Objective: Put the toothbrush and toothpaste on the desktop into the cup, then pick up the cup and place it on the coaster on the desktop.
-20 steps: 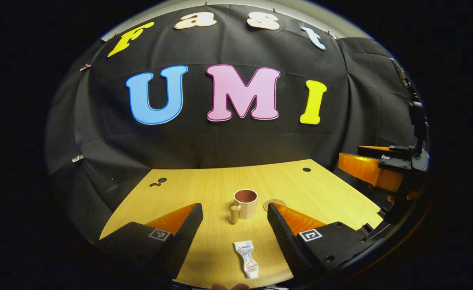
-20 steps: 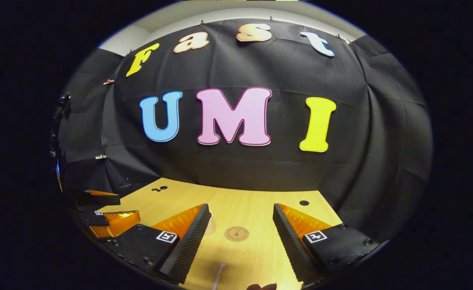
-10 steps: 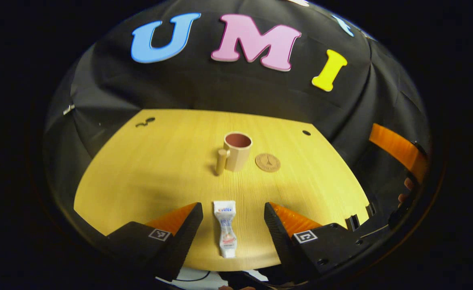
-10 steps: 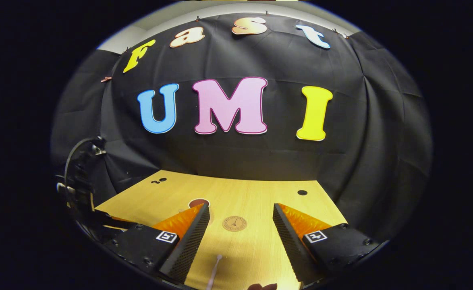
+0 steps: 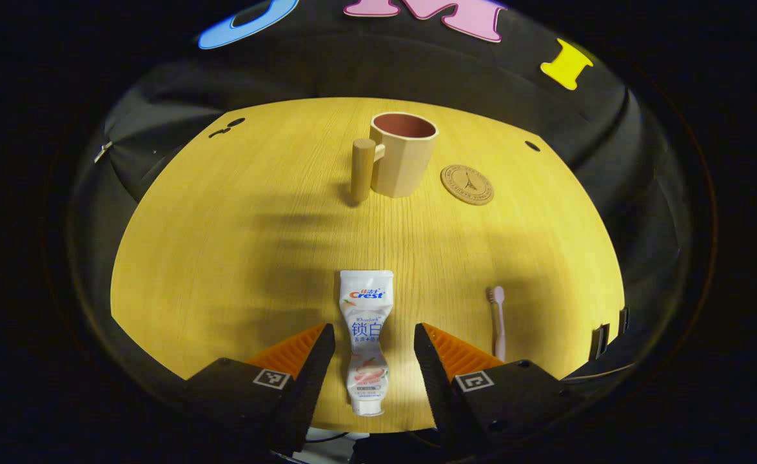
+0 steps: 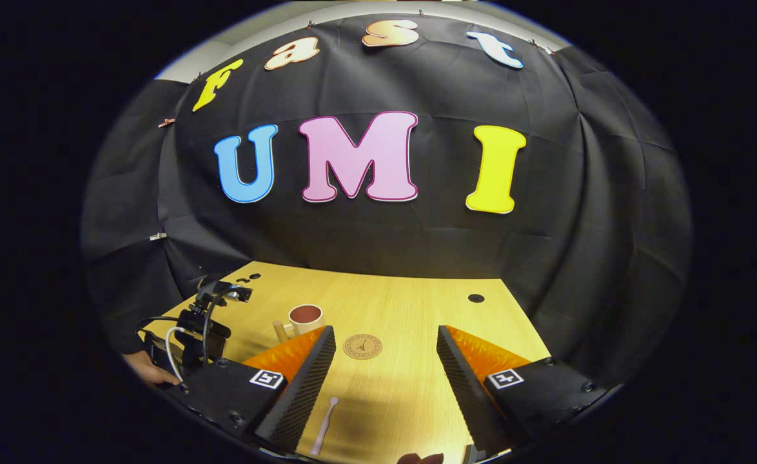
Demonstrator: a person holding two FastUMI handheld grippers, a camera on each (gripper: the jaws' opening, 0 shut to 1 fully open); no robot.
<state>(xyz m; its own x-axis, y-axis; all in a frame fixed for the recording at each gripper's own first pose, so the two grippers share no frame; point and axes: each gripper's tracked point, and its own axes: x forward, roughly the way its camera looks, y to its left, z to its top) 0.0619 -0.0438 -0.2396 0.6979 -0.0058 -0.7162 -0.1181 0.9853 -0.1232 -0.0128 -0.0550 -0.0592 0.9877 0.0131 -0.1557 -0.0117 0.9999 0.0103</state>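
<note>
In the left gripper view, we see the left gripper (image 5: 372, 357) with its 2 fingers spread apart, straddling the lower half of the toothpaste tube (image 5: 365, 338), which lies flat on the tabletop (image 5: 224, 245) with its cap toward the near edge; neither finger touches it. Just to the right of the right finger lies the pink toothbrush (image 5: 497, 319), bristles pointing away from us, well apart from the tube. Farther back stands the beige cup (image 5: 404, 154), upright, its handle on the left and its reddish inside empty. Just beside it on the right lies the round brown coaster (image 5: 467, 185), close to but not touching the cup.

In the right gripper view, we see the right gripper (image 6: 385, 374) open as well, with nothing between its 2 fingers. The toothbrush (image 6: 324, 419) lies near its left finger at the near edge. Beyond, the coaster (image 6: 362, 346) sits between the fingers, and the cup (image 6: 302, 320) peeks over the left finger. This view also shows, at far left, the other gripper's rear with its cables and a hand (image 6: 146, 370) holding it.
</note>
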